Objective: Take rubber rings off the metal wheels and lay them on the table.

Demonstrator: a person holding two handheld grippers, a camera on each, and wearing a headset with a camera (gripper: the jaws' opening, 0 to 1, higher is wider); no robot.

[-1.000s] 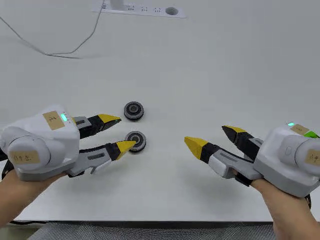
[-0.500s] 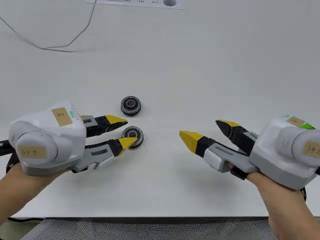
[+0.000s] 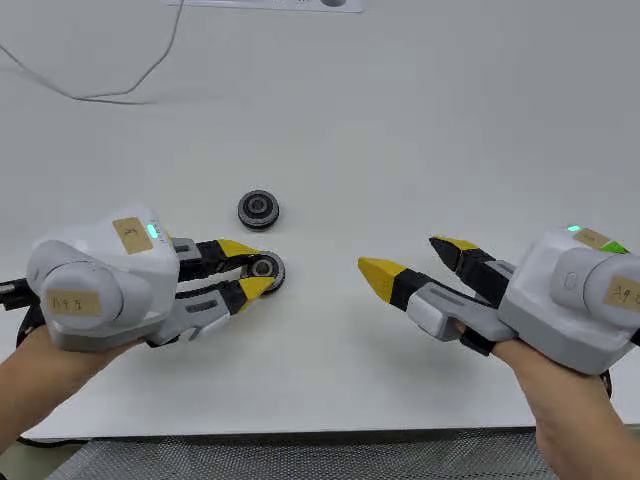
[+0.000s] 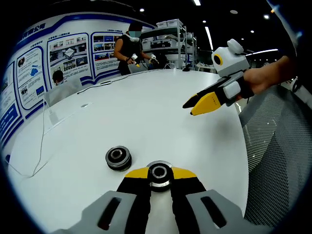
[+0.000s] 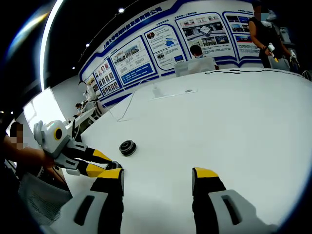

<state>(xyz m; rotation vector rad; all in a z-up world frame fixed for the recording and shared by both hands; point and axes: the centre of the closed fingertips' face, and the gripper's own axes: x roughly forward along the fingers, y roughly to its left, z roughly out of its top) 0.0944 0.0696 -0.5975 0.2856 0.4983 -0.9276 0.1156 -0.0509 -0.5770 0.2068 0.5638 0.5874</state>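
Two metal wheels, both lying flat on the white surface (image 3: 420, 120) towards the left, each wearing its dark rubber ring around the rim. The near wheel (image 3: 271, 268) sits between the jaws of the left gripper (image 3: 252, 268). In the left gripper view the yellow tips press its rim from opposite sides, so this gripper reads as closed on the wheel, which rests on the surface and is not lifted. The likely purpose is to pin the wheel steady so that the ring can be worked off. The far wheel (image 3: 258, 208) stands just beyond it, apart and untouched. The right gripper (image 3: 412, 258) is spread wide and holds nothing. It hovers to the right, well apart from both wheels, with its tips aimed towards the pinned one, judged to be waiting to pick at the ring. As to orientation, each wheel is a round disc with its bore facing up and its axle line upright. There is therefore no long axis in the plane of the surface, and the ring's edge faces sideways all the way round. No rubber ring is yet laid on the surface.
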